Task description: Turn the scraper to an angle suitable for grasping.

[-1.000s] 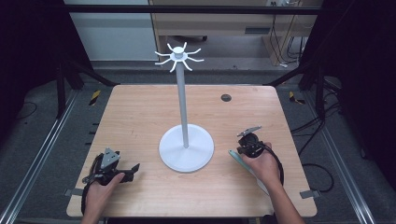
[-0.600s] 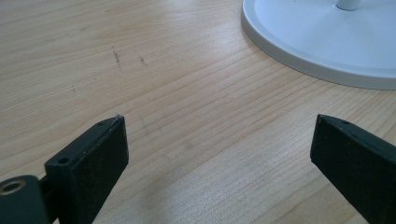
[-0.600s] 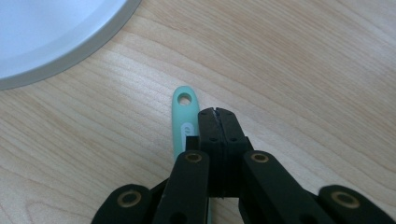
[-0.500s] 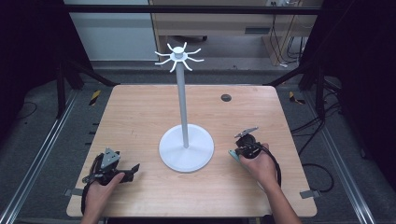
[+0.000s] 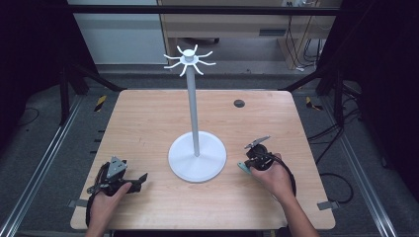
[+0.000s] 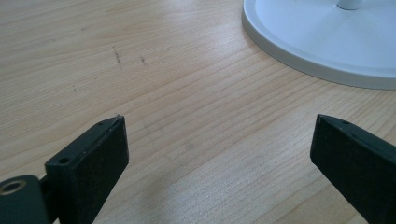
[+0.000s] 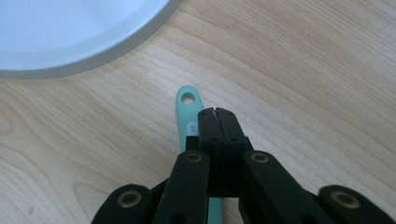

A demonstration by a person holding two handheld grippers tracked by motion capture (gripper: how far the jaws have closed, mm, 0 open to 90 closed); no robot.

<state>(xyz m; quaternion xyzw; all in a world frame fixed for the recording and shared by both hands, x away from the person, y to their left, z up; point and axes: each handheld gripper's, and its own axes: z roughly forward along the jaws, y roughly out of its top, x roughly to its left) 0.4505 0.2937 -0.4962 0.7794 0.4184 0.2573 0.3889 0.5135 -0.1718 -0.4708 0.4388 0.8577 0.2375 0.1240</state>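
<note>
High view: wooden table [image 5: 148, 118], white stand [image 5: 196, 148] at the middle, round base, tall pole, hook arms on top. My left gripper [image 5: 134, 180] sits near the front left edge, held by my left hand [image 5: 106, 200], well apart from the base. My right gripper [image 5: 243, 163] is just right of the base, right hand [image 5: 274, 177] behind it, grey plate on top. A bit of a mint handle [image 5: 242, 167] pokes out at the jaw end, lying on the table near the base rim. A small dark round thing [image 5: 239, 103] sits at the far side of the table. Left gripper view: jaws spread wide, nothing between them, bare wood below, base rim [image 6: 327, 51] up at the top right. Right gripper view: jaws pressed together right over the handle [image 7: 189, 112]; I can't tell if they pinch it or just sit above it. Handle lies flat, long axis running along the jaws, hole end pointing away from the gripper toward the base [image 7: 74, 37], apart from it. There's a small white label on the handle by the jaw tip, writing too small to read. No other brands or text I can read.
</note>
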